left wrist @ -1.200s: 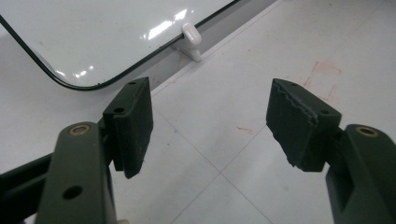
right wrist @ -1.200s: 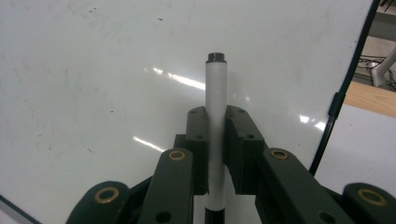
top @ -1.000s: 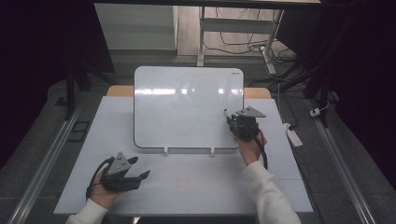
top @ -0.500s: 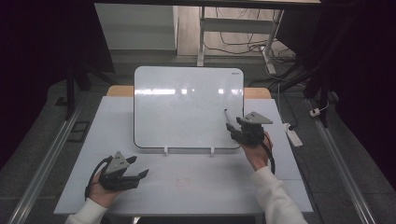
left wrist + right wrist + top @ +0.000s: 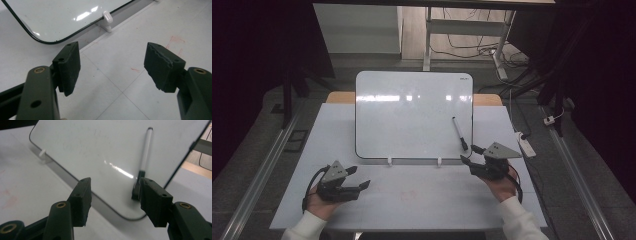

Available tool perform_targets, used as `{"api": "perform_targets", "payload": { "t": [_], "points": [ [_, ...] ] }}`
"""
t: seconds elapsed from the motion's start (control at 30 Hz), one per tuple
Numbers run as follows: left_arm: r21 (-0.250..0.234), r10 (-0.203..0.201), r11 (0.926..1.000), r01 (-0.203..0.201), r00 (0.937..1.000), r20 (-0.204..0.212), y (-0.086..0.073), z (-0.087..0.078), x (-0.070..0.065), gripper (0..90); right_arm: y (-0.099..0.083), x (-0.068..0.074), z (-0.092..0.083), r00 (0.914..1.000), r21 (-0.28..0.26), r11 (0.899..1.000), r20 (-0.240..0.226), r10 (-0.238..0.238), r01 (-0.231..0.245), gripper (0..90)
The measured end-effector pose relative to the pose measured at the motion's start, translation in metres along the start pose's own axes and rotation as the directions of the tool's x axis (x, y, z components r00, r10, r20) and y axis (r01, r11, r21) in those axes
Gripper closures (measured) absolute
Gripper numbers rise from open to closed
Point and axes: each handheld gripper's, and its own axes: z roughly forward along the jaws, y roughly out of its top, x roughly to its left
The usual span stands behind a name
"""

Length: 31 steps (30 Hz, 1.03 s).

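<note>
A white board (image 5: 412, 115) lies on the white table (image 5: 422, 200). A black-capped white marker (image 5: 459, 132) rests on its lower right part, pointing away from me. My right gripper (image 5: 470, 154) sits just below the board's near right corner; its jaws have just been opening and nothing is between them. In the right gripper view the marker (image 5: 145, 152) lies on the board (image 5: 100, 145) beyond the open gripper (image 5: 115, 200). My left gripper (image 5: 360, 177) rests at the near left, open and empty, its jaws just slightly wider. In its own view the gripper (image 5: 112, 67) points at bare table near the board's corner (image 5: 62, 17).
Two small white clips (image 5: 389, 161) (image 5: 438, 161) hold the board's near edge. A white power strip (image 5: 527, 145) lies off the table's right side. Faint red marks (image 5: 175, 41) stain the table. A desk frame and cables stand on the floor beyond.
The right gripper has opened, left the marker lying on the board, and drawn back toward the near right. The left hand has stayed in place.
</note>
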Motion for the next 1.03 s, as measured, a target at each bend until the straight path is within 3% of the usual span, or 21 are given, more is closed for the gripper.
{"api": "perform_targets", "payload": {
  "t": [0.2, 0.47, 0.6, 1.03],
  "points": [
    [-0.006, -0.011, 0.9999, 0.011, 0.9998, 0.016, -0.001, 0.001, 0.002, 28.7, -0.027, -0.005, -0.026, 0.9998, 0.020, 1.000, 0.015, -0.012, 0.011, 42.7],
    [-0.007, 0.015, 0.9999, -0.014, 0.9996, 0.024, -0.001, 0.004, -0.001, 26.6, -0.061, -0.026, -0.049, 0.9980, 0.052, 0.998, 0.058, 0.026, -0.029, 42.7],
    [-0.006, 0.021, 0.9998, -0.021, 0.9994, 0.027, 0.000, 0.006, -0.001, 25.5, -0.067, -0.032, -0.051, 0.9973, 0.062, 0.997, 0.060, 0.043, -0.046, 42.8],
    [-0.008, 0.024, 0.9997, -0.024, 0.9993, 0.027, -0.001, 0.006, -0.001, 24.8, -0.067, -0.028, -0.046, 0.9991, 0.078, 0.997, 0.041, 0.014, -0.017, 42.8]
  ]
}}
